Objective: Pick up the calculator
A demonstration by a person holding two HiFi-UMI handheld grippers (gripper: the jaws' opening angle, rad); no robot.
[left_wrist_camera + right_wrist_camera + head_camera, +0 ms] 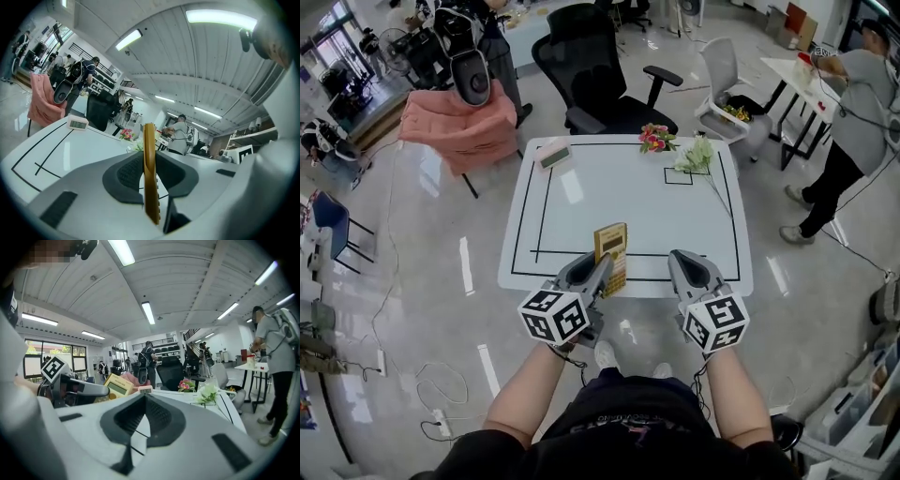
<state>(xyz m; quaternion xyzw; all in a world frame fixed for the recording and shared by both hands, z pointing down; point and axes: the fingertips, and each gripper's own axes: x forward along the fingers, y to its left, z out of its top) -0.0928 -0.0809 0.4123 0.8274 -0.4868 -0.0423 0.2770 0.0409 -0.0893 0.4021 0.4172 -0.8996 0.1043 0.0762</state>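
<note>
Head view: white table (609, 187), glossy floor (422, 309)

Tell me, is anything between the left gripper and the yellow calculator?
Nothing visible. The left gripper is clamped on the calculator, edge-on between its jaws over the near edge of the white table. The right gripper, shut and empty, sits beside it.

left claw (151, 180) | clamped edge-on on yellow calculator (150, 159) | above white table (51, 150)
</note>
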